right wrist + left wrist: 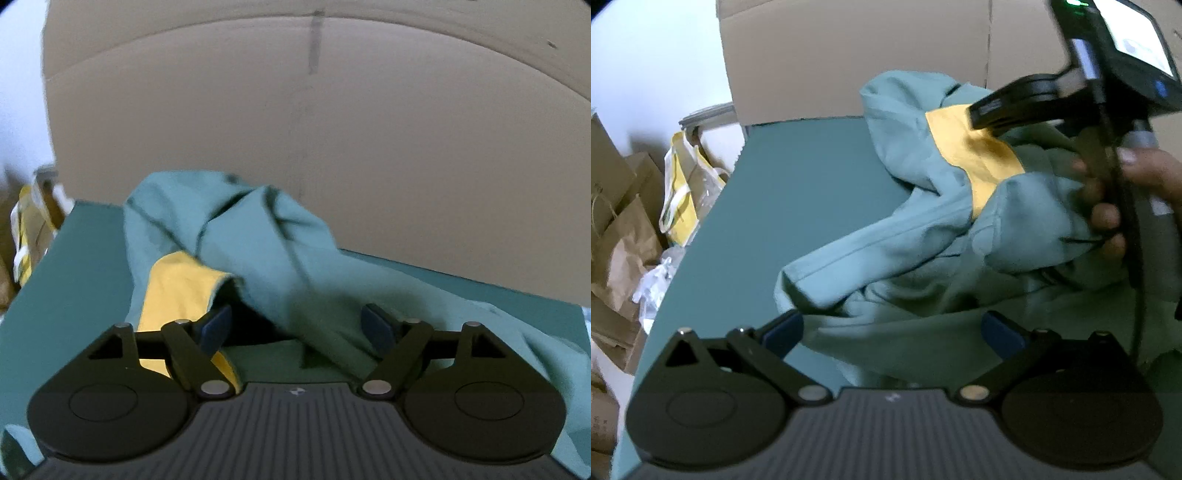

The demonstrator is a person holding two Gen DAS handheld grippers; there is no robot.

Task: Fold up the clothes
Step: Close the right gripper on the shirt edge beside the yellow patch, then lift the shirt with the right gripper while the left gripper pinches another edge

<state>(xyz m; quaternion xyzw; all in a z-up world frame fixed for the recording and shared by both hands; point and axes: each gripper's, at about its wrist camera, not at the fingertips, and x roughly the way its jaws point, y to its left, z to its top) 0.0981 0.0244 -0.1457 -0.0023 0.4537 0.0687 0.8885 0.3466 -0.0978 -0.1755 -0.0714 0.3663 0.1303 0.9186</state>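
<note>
A crumpled sage-green hooded garment (pixel 923 236) with a yellow lining (pixel 979 158) lies on the teal table (pixel 798 184). One sleeve (pixel 857 258) stretches toward the left. My left gripper (pixel 893 332) hovers open over the garment's near edge, with nothing pressed between its blue pads (pixel 783 332). In the right wrist view my right gripper (pixel 297 328) is open, and a fold of the garment (pixel 258 251) lies loose between its blue pads (pixel 218 328), beside the yellow lining (pixel 177 291). A hand (pixel 1108 218) holds that gripper at the far right of the left wrist view.
A tall cardboard wall (pixel 332 129) stands right behind the table along its far edge. Off the table's left side are brown paper bags (pixel 624 236), a yellow-and-white plastic bag (pixel 683 192) and crumpled clear plastic (pixel 653 284).
</note>
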